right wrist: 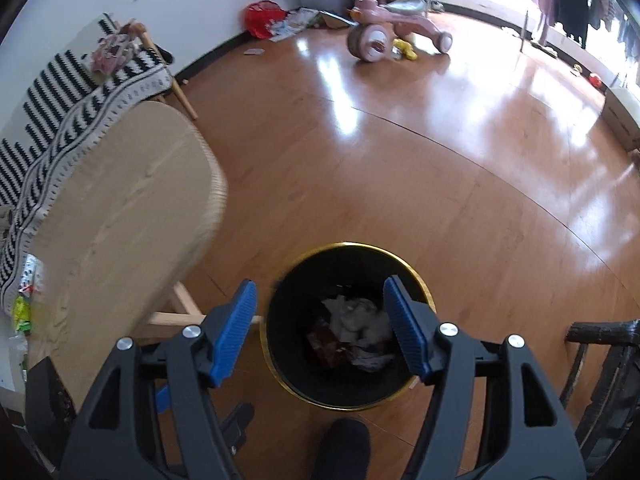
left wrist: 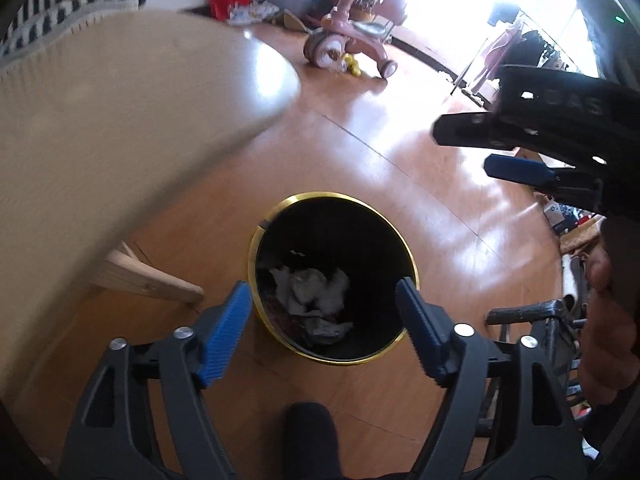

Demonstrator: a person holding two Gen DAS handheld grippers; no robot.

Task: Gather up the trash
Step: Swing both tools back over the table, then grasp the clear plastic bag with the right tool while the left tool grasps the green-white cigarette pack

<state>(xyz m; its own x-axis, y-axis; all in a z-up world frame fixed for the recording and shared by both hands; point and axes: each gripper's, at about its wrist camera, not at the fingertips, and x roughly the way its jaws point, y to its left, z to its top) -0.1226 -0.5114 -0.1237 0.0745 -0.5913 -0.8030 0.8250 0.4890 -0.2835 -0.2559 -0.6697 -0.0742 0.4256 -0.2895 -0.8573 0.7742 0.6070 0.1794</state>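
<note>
A black trash bin with a gold rim stands on the wooden floor. Crumpled white paper and a dark red wrapper lie inside it. My left gripper hangs above the bin, open, with nothing between its blue pads. My right gripper is also open and empty over the same bin, looking down on the paper. In the left wrist view the right gripper shows at the upper right, jaws apart. A green-yellow wrapper lies on the table at the far left.
A light wooden table with a striped cloth stands left of the bin. A pink tricycle and clutter sit by the far wall. A dark chair is at the right. A person's dark shoe is just before the bin.
</note>
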